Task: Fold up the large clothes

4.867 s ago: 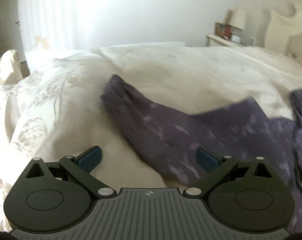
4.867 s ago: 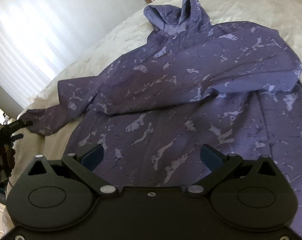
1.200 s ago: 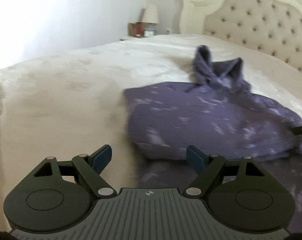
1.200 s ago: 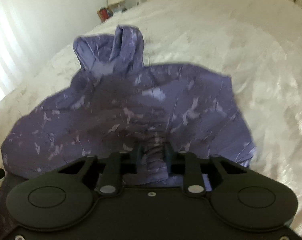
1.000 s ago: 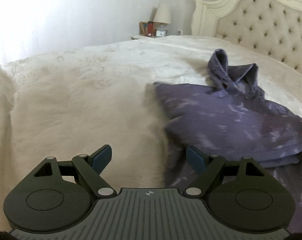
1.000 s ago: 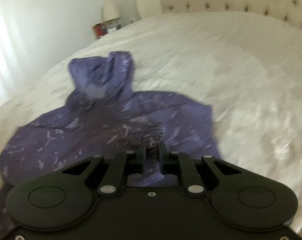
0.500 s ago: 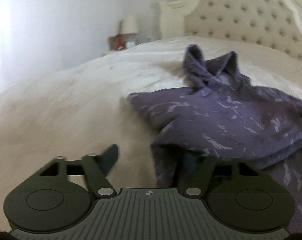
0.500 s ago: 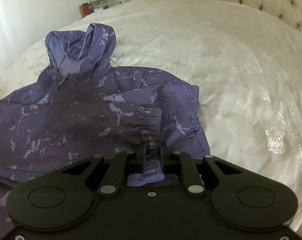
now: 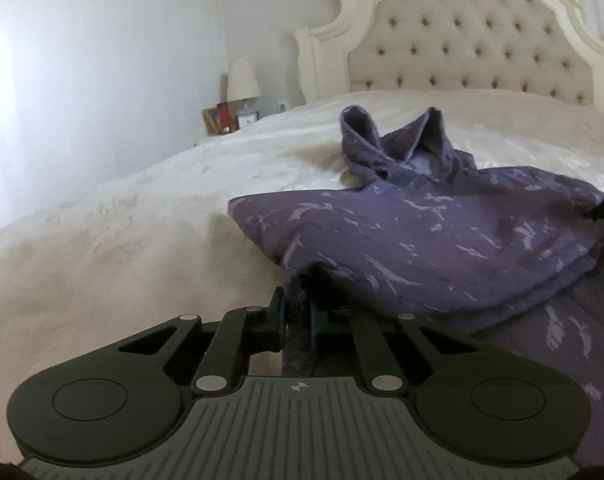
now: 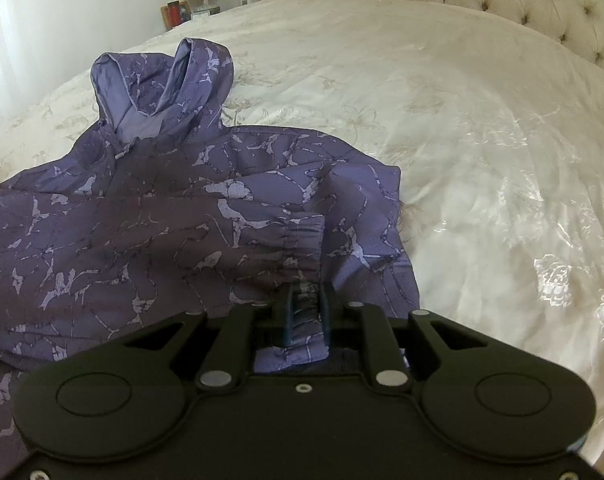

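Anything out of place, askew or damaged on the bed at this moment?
Nothing stands out. The purple marble-print hooded jacket lies partly folded on the cream bedspread, hood bunched upright. The left gripper and right gripper each pinch its fabric. No tears or stains show.

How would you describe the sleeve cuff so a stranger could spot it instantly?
Start at the cream bedspread and find the purple marbled hooded jacket. On it lies a sleeve ending in a gathered elastic cuff, the only ruched band, beside the right gripper.

Left claw newly clamped on hoodie
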A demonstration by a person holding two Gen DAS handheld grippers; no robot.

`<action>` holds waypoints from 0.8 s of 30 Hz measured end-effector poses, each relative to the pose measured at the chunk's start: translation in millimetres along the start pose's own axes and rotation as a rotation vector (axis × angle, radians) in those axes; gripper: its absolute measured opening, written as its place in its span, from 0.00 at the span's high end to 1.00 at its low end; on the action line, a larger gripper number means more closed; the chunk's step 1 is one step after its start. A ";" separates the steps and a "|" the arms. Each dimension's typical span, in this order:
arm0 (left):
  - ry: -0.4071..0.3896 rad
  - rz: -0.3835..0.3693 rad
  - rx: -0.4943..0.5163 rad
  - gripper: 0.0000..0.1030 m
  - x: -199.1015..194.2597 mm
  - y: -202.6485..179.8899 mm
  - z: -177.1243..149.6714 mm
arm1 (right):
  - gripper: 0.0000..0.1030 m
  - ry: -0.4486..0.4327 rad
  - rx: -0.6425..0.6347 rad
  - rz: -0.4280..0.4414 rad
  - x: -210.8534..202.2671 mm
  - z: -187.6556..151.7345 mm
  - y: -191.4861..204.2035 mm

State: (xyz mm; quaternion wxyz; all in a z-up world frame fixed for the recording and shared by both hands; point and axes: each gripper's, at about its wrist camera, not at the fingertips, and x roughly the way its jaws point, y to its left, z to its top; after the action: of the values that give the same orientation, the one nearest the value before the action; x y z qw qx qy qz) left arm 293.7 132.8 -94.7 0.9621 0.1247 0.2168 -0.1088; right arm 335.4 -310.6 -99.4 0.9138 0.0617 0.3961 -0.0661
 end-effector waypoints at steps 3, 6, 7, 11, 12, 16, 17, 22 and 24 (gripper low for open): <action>0.012 0.012 -0.001 0.90 -2.2 -4.3 -2.3 | 0.61 -0.001 -0.003 -0.008 -3.2 2.2 -0.1; 0.025 0.015 -0.017 0.90 -3.5 -1.3 -5.6 | 0.37 -0.034 -0.043 -0.037 -15.6 6.2 7.3; 0.026 0.014 -0.026 0.90 -3.2 0.1 -6.2 | 0.36 -0.066 -0.069 -0.049 -24.1 7.9 12.6; 0.027 0.014 -0.065 0.90 0.1 4.8 -5.1 | 0.36 -0.173 -0.159 0.032 -58.2 18.9 43.0; 0.026 0.017 -0.072 0.90 1.0 5.7 -4.6 | 0.35 -0.181 -0.188 0.088 -63.7 23.9 54.9; 0.006 0.021 -0.103 0.90 2.5 7.6 -3.1 | 0.28 -0.144 -0.293 0.323 -64.4 51.1 115.1; -0.002 0.019 -0.117 0.90 2.8 9.6 -2.4 | 0.27 -0.125 -0.305 0.383 -60.2 59.1 131.3; -0.028 0.014 -0.136 0.90 4.7 14.9 -1.3 | 0.25 -0.053 -0.354 0.558 -24.1 97.5 212.4; -0.043 0.011 -0.126 0.89 4.1 14.7 -0.7 | 0.25 -0.019 -0.388 0.588 -5.9 108.8 241.5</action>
State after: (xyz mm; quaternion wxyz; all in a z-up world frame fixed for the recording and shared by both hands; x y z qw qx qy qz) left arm 300.9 146.2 -94.3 0.9730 0.0629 0.2019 -0.0922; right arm 450.2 -90.6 -6.7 0.8921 -0.0022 0.3579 0.2759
